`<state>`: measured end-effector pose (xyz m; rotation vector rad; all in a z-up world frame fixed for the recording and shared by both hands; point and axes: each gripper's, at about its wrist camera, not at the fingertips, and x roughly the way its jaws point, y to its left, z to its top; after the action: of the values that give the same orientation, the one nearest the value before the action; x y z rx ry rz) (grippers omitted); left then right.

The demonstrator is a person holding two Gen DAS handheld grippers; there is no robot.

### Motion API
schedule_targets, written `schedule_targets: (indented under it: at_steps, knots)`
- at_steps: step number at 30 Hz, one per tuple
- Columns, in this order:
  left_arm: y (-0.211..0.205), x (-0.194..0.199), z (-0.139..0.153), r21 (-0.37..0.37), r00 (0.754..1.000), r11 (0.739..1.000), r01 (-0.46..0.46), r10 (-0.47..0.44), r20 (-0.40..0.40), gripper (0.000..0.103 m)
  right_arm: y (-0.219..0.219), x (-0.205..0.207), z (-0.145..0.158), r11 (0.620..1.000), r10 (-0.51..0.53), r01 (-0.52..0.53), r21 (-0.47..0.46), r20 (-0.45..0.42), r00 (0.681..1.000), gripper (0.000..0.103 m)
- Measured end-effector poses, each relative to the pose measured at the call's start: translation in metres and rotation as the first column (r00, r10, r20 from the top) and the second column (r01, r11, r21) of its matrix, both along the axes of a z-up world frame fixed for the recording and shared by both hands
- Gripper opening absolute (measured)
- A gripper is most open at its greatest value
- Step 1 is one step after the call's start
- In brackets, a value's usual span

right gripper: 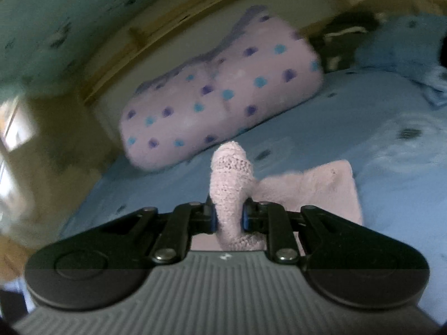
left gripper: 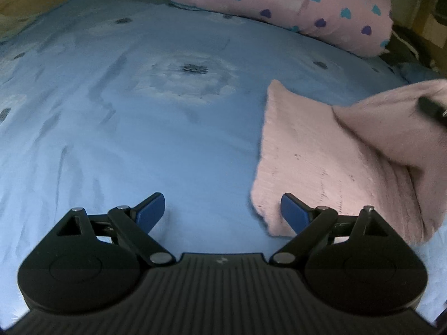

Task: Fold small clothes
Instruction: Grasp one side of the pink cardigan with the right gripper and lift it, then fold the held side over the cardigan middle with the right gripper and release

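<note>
A blue bed [left gripper: 111, 125] carries the pink knit garment [left gripper: 321, 153], beside the wide-open, empty left claw [left gripper: 223, 212]. The right claw [right gripper: 228, 219] pinches a lifted corner mid-fold; next, probably carry it across and release.

The left tool [left gripper: 223, 212] is matte black, with a ribbed plate at 6 o'clock, two round housings, and slim link arms pinned by silver screws. Its fingers [left gripper: 151, 209] wear flat blue pads. The right tool [right gripper: 228, 217] has the same black build, a small pale mark on its ribbed plate, and blue-edged pads [right gripper: 214, 219].
</note>
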<state>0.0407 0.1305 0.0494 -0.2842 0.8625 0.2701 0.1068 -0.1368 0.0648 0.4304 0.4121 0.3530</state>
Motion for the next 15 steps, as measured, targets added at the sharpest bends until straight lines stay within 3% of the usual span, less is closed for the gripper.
schedule_targets:
  at_steps: [6,12,15]
  knots:
    - [0.014,-0.005,0.003,-0.008,0.999,0.999,-0.042,0.042,0.008,0.093,0.04,-0.005,-0.029,0.985,0.153,-0.158,-0.065,-0.075,0.985,0.019]
    - [0.013,-0.005,0.003,-0.009,0.999,0.999,-0.037,0.037,0.013,0.093,0.04,-0.012,-0.049,0.97,0.229,-0.237,-0.062,-0.118,0.966,0.023]
    - [0.009,-0.005,0.003,-0.005,0.999,1.0,-0.029,0.029,0.019,0.093,0.036,-0.016,-0.046,0.968,0.239,-0.245,-0.045,-0.116,0.964,0.033]
